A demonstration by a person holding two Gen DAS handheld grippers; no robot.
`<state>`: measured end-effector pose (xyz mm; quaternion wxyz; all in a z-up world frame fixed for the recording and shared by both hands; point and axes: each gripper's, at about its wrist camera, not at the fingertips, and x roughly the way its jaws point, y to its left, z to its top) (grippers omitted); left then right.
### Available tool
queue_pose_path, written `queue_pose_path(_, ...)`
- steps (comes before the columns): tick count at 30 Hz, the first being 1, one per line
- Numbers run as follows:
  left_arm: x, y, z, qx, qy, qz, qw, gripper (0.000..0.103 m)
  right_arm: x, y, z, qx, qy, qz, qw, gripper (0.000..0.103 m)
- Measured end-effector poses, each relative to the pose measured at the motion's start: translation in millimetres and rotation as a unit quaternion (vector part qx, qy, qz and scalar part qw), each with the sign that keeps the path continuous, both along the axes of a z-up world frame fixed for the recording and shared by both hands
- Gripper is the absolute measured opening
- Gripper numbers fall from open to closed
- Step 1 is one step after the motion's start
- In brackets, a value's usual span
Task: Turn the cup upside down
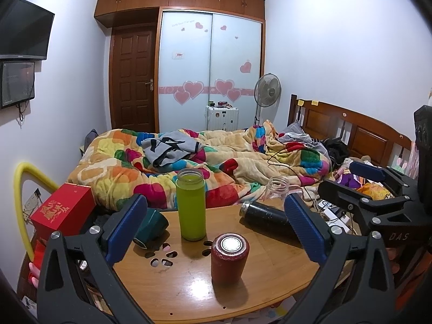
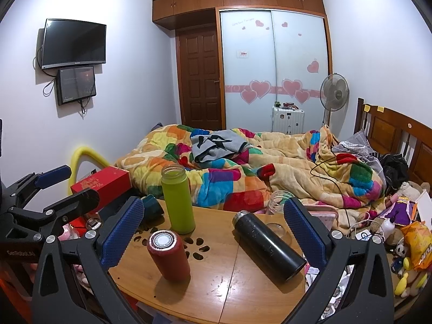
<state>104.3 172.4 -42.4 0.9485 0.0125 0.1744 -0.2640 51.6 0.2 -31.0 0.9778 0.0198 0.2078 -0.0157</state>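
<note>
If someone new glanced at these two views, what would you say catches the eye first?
Probably the lime-green bottle standing open-mouthed at the middle of the round wooden table, with the red cup already upside down in front of it and a black flask lying on its side to the right. Behind them, the multicoloured quilt covers the bed. Both claws, left and right, are open, holding nothing.

Both wrist views: close above table (image 1: 270,264), facing bed (image 2: 270,167); shared tabletop.

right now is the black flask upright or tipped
Tipped: the black flask lies on its side on the table, steel neck toward the bed.
</note>
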Motion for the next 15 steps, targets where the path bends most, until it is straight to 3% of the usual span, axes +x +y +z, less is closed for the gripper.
queue_pose_path(15, 2.1, 0.4, -5.2, -0.009, 0.015, -0.015, 0.9997, 0.103, -0.2, 0.2, 2.3, 0.002, 0.002, 0.0, 1.0, 0.103)
